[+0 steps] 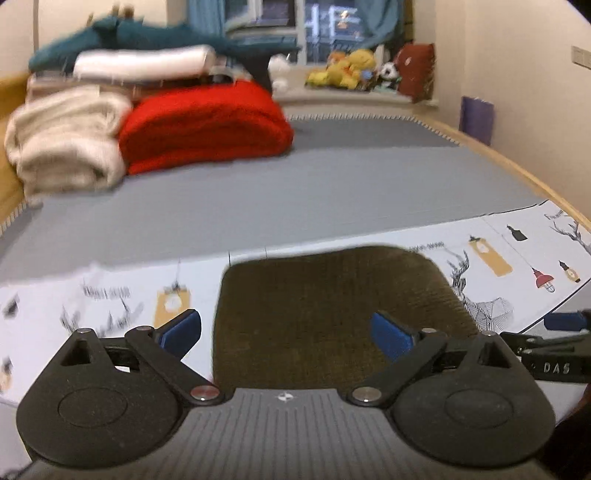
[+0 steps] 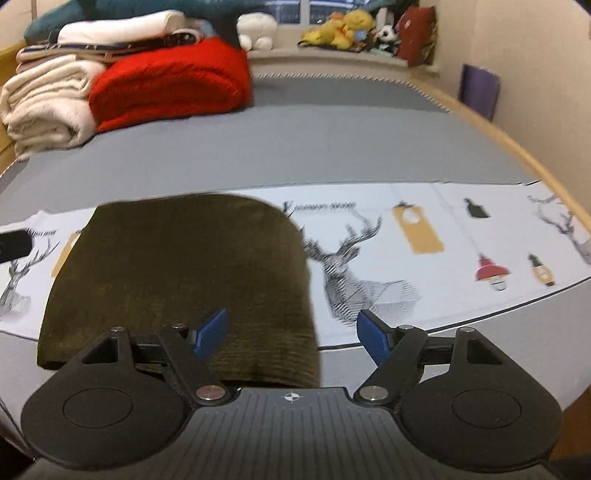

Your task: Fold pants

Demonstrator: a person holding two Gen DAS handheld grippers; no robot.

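Lying on the printed cloth [image 2: 388,236] at the near edge of the bed [image 2: 295,147], the pants [image 2: 177,280] are showing as a compact olive-brown block with a rounded far edge, and their near end is drooping slightly over the bed edge. Judging from that squared shape, the folding is looking largely done; whether a further fold is intended cannot be told.

The left gripper [image 1: 288,336] is hovering with its blue pads spread wide, one to each side of the pants [image 1: 332,314], gripping nothing. The right gripper [image 2: 291,332] is likewise standing spread apart, its left pad over the pants' right portion and its right pad over the cloth, holding nothing. Both appear positioned just before the near end of the garment, probably either to check the fold or to take it up; contact with the fabric is not evident.

The cloth is presumably serving as a clean working area on the grey bed cover. Its print is showing stags, lamps, bottles and tags; a line of lettering beside the stag is too blurred to read. The letters "DAS" are legible on the black part at the right edge of the left view.

Stacked well apart at the far left are a red blanket [image 2: 170,81], cream blankets [image 2: 48,103] and other folded textiles. Soft toys [image 2: 343,26] are sitting on the window ledge.
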